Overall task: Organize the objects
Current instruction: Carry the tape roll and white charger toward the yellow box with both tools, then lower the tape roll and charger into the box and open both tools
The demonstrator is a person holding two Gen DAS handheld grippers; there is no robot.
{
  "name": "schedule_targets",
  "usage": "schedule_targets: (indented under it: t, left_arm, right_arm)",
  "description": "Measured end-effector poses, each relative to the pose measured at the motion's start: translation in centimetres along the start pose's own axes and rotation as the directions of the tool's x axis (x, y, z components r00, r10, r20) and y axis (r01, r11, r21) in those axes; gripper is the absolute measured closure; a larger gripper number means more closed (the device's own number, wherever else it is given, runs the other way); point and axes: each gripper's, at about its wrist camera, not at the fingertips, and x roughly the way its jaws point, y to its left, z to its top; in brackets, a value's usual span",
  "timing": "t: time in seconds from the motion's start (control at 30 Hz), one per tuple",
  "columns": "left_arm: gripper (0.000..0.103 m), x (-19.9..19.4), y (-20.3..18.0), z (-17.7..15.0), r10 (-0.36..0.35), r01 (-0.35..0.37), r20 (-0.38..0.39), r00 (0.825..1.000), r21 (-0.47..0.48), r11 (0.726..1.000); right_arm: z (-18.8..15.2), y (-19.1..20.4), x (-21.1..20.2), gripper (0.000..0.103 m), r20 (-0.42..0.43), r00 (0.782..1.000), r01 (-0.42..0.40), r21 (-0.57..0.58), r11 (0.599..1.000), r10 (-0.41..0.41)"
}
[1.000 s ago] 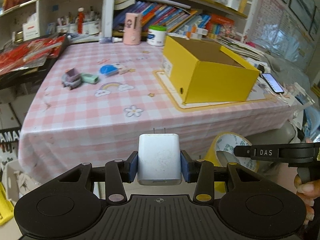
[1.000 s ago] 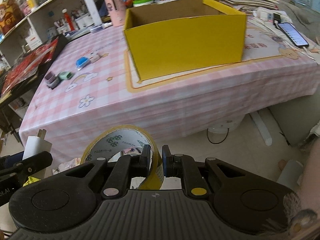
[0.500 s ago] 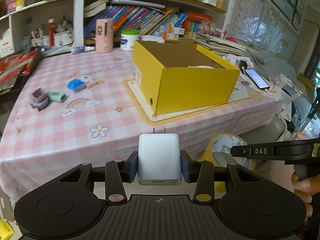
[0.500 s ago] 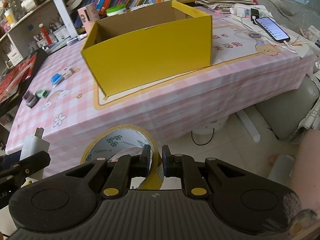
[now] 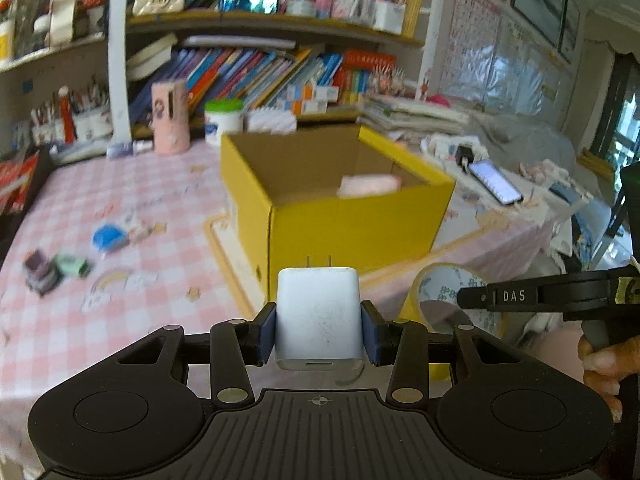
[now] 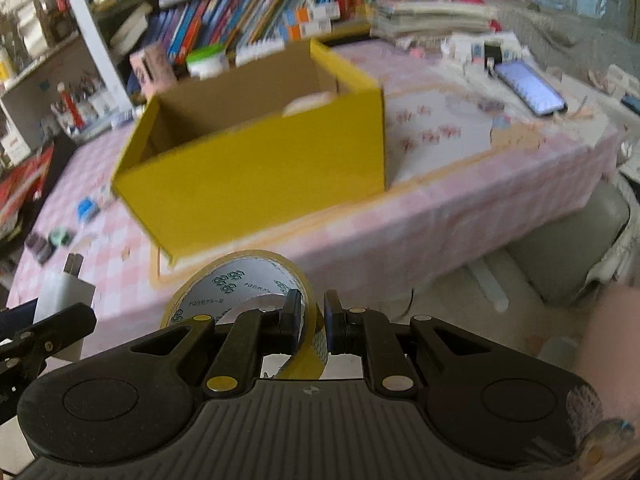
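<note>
My left gripper [image 5: 319,330] is shut on a white plug-in charger [image 5: 318,312], prongs pointing forward, held above the near edge of the pink checked table [image 5: 120,312]. My right gripper [image 6: 312,322] is shut on the wall of a yellow roll of tape [image 6: 240,284], which also shows at the right of the left wrist view as the tape roll [image 5: 448,296]. Ahead of both stands an open yellow box [image 5: 340,208], the same box [image 6: 256,168] in the right wrist view, with a pale pink thing [image 5: 368,184] lying inside it.
Small items lie on the table's left: a blue one [image 5: 108,236], a green one [image 5: 72,266], a purple one [image 5: 38,270]. A phone [image 5: 494,184] lies right of the box. A pink holder [image 5: 170,120] and a white tub [image 5: 224,118] stand behind; bookshelves [image 5: 260,68] fill the back.
Both grippers have moved toward the table and risen a little, each keeping its hold. The yellow box now looms larger and nearer, and its inside shows.
</note>
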Motion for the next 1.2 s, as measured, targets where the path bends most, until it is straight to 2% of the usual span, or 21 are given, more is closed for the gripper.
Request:
schedule_targets:
  t: [0.27, 0.57, 0.7, 0.87, 1.03, 1.2]
  left_arm:
    - [0.062, 1.7, -1.1, 4.2, 0.015, -0.017, 0.098, 0.995, 0.015, 1.0]
    - [0.062, 5.4, -1.8, 7.8, 0.081, -0.082, 0.131, 0.988, 0.0, 0.997]
    - [0.062, 7.6, -1.8, 8.7, 0.113, -0.113, 0.108, 0.988, -0.01, 0.994]
    - [0.062, 11.0, -2.1, 9.1, 0.154, -0.154, 0.042, 0.987, 0.0, 0.988]
    - [0.062, 13.5, -2.2, 9.0, 0.183, -0.183, -0.021, 0.983, 0.007, 0.983]
    - [0.062, 15.0, -2.1, 8.8, 0.195, -0.196, -0.072, 0.978, -0.002, 0.981]
  right_arm:
    - [6.1, -1.9, -0.8, 0.092, 0.173, 0.985, 0.0, -0.024, 1.0, 0.005]
    - [12.9, -2.8, 1.4, 0.092, 0.253, 0.965, -0.042, -0.09, 0.995, 0.063]
    - [14.8, -2.5, 3.3, 0.092, 0.242, 0.966, -0.065, -0.13, 0.989, 0.095]
    - [17.1, -0.7, 6.9, 0.092, 0.192, 0.973, -0.083, -0.244, 0.966, 0.132]
    - [18.3, 1.5, 10.6, 0.092, 0.134, 0.981, -0.081, -0.379, 0.922, 0.141]
    - [18.3, 3.3, 13.8, 0.092, 0.057, 0.988, -0.093, -0.5, 0.861, 0.14]
